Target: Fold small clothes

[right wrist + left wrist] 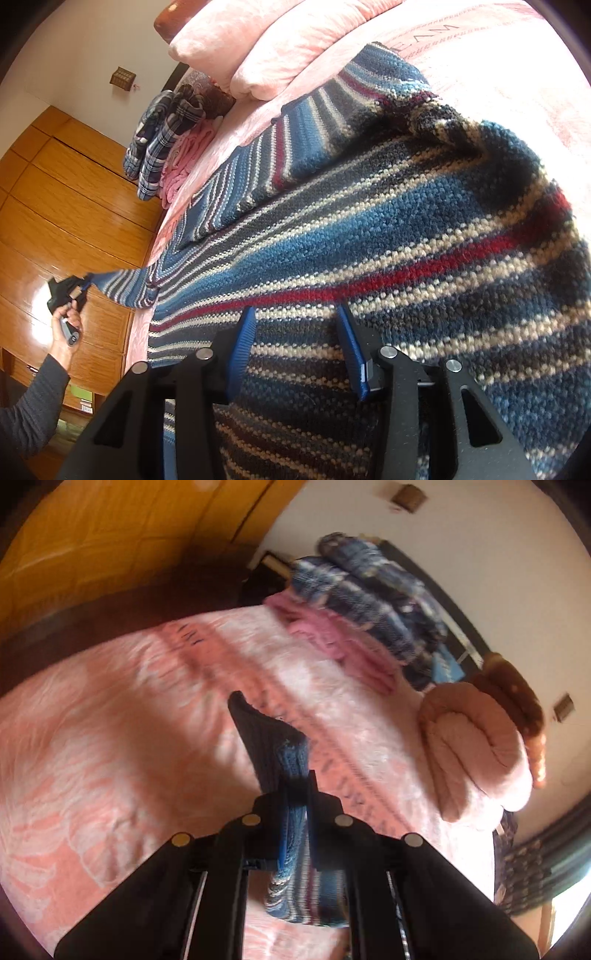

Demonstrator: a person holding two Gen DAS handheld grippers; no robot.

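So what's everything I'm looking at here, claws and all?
sweater: one, striped blue, cream, red and dark; spread on the bed, one end lifted
bedspread: one, pink and white; covers the bed
plaid clothes: one heap, blue and white; far side of the bed
pink garment: one, pink; beside the plaid clothes
blanket: one, pale pink, folded; on the bed
wardrobe: one, orange wood; beside the bed
sleeve: one, grey; on the person's arm
left claw: black, blue pads; shut on the sweater
right claw: black, blue pads; open over the sweater
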